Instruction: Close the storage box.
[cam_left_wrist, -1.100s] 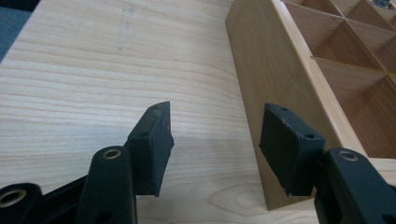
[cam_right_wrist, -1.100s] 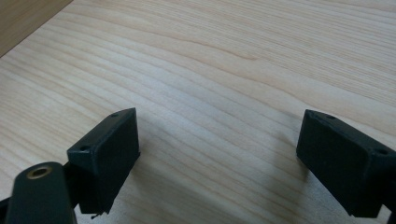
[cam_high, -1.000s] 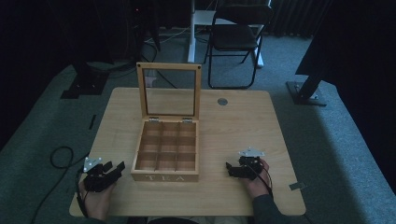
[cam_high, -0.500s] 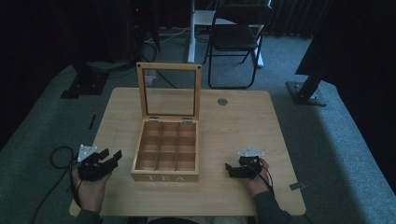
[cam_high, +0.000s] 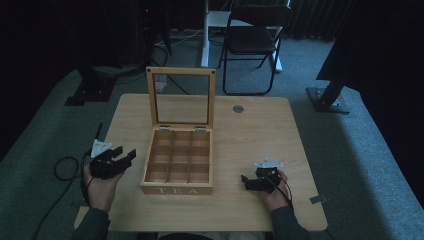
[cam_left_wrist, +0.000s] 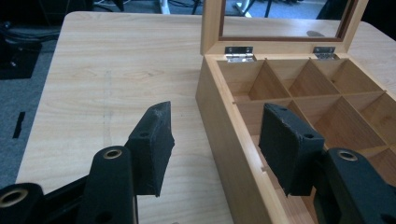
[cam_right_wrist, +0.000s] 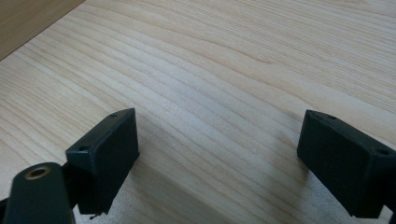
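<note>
- A wooden tea box (cam_high: 177, 162) is sitting at the near middle of a table (cam_high: 260, 135), its glass lid (cam_high: 181, 97) standing upright on hinges at the far side.
- The box's nine compartments are looking empty in the high view, and its front wall, lettered TEA, is facing the person.
- The left gripper (cam_high: 119, 159) is hanging off the table just beside the box's left wall, jaws spread wide with nothing between them.
- In the left gripper view, the left gripper (cam_left_wrist: 219, 144) is pointing along that wall toward the hinges: one pad (cam_left_wrist: 153, 144) is lying outside the box over the table, the other (cam_left_wrist: 287, 147) over the compartments, so the jaws are straddling the wall without touching it.
- The right gripper (cam_high: 248, 183) is resting low on the table to the right of the box, clearly apart from it, pointing toward its right wall.
- In the right gripper view, the right gripper (cam_right_wrist: 215, 158) is gaping wide over bare wood, holding nothing.
- The left gripper is the nearer one to the box; the lid is lying ahead of it and above, so it seems best placed for any move on the box.
</note>
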